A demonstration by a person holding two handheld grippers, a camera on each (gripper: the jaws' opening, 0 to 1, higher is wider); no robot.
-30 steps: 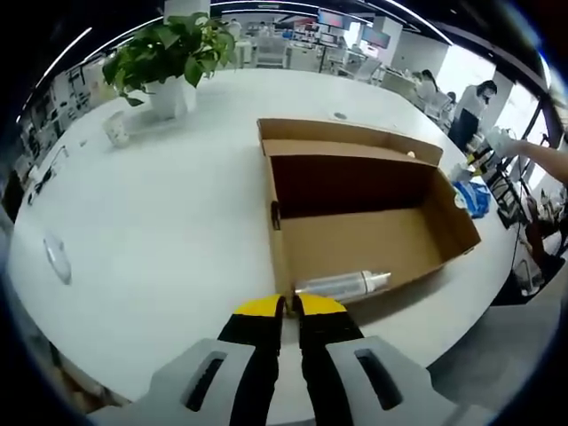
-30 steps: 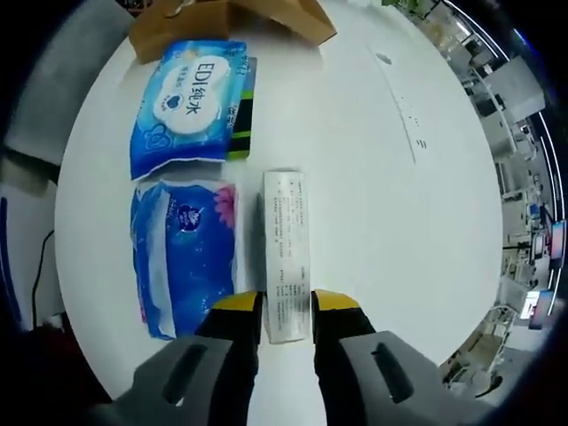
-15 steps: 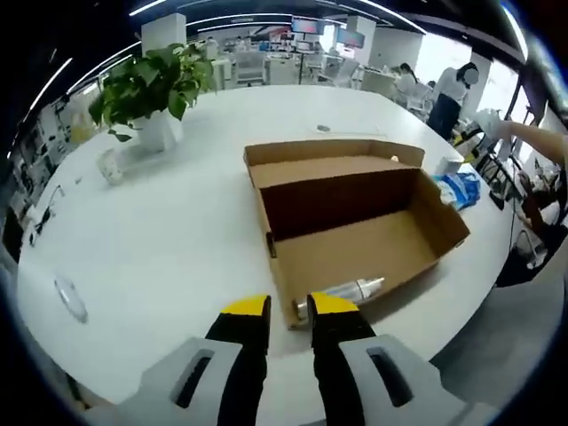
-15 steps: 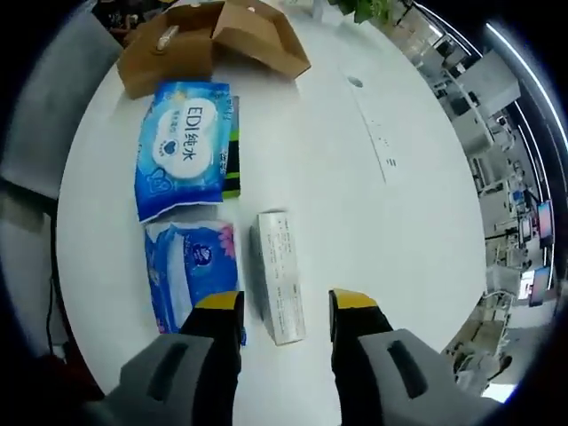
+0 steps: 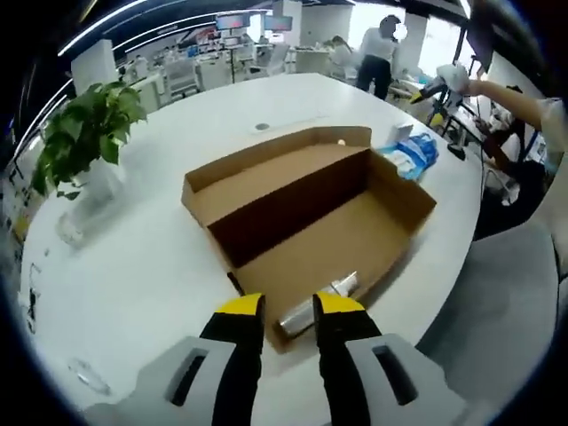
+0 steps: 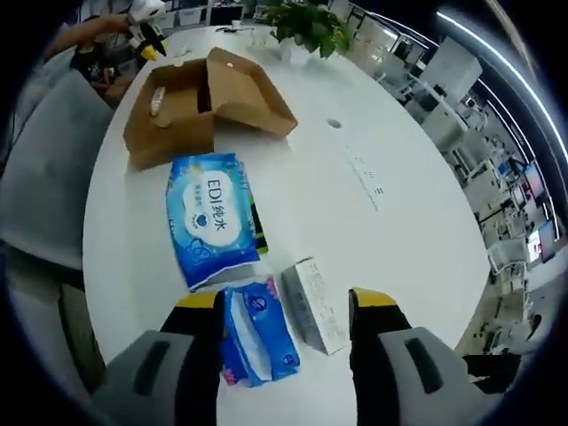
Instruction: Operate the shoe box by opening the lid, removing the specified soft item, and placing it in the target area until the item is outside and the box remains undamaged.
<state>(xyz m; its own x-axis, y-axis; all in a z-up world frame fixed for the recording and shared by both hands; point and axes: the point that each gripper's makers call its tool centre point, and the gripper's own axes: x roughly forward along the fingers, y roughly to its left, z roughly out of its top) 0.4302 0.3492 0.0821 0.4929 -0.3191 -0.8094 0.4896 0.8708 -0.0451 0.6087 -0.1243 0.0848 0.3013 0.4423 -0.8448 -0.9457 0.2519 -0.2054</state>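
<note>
In the left gripper view, my left tool [image 5: 289,306] hangs over the near edge of the white table [image 5: 142,266], its yellow-tipped jaws set a narrow gap apart with nothing between them. Just beyond the tips lies the open shoe box [image 5: 311,209], its lid folded back on the far side. A silvery bottle [image 5: 315,300] lies inside against the near wall. Past the box's far right corner, a blue soft pack [image 5: 410,153] rests on the table. A potted plant [image 5: 75,142] stands at the left.

In the right gripper view, my right tool [image 6: 286,304] is spread wide and holds nothing. Between the jaws, on the table [image 6: 373,115], lie a blue tissue pack [image 6: 257,333] and, just beside it on the right, a small white carton [image 6: 315,306]. Just beyond them lies a larger blue wipes pack [image 6: 211,217], with a dark green-edged item [image 6: 257,217] tucked under its right side. Farther off sits the shoe box [image 6: 204,102], open, with a pale item inside that I cannot make out. All these soft packs lie outside the box.
</note>
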